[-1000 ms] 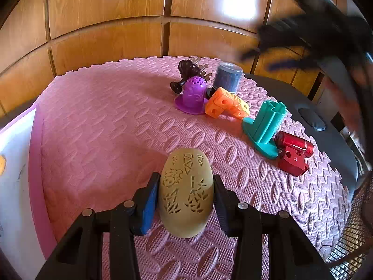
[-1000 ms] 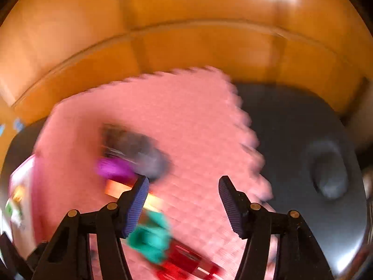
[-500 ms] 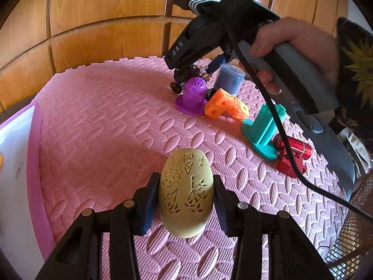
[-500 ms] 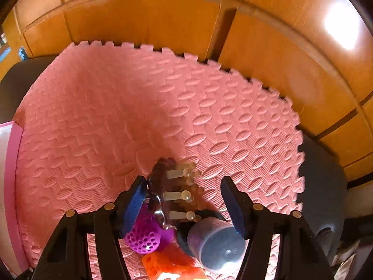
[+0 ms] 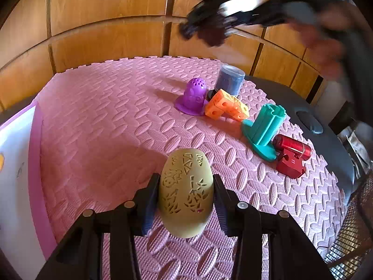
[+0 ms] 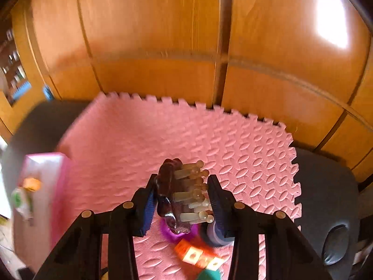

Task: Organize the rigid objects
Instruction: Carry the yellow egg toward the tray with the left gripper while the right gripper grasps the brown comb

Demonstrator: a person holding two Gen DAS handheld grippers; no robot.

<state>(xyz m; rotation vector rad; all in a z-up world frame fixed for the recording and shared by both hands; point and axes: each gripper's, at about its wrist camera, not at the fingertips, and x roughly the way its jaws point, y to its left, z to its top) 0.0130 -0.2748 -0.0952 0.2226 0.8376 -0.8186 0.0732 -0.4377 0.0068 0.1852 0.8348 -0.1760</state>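
Observation:
My left gripper [image 5: 186, 194] is shut on an olive egg with cut-out patterns [image 5: 185, 194], held upright low over the pink foam mat [image 5: 105, 128]. My right gripper [image 6: 183, 198] is shut on a dark brown brush with pale pegs [image 6: 184, 193], lifted above the mat; it shows blurred at the top of the left wrist view [image 5: 209, 30]. On the mat stand a purple perforated dome [image 5: 193, 98], a grey-blue cylinder [image 5: 229, 79], an orange block [image 5: 226, 107], a teal holder [image 5: 265, 130] and a red piece [image 5: 291, 156].
A pink-rimmed white box [image 5: 23, 163] lies at the mat's left edge, also in the right wrist view [image 6: 42, 198]. Wooden wall panels [image 5: 105, 23] stand behind. A dark table surface [image 5: 326, 135] borders the mat on the right, with a mesh basket [image 5: 354, 233] beyond it.
My right gripper came down over the brown brush, shut on it and lifted it away from beside the purple dome. My left gripper has held the egg still.

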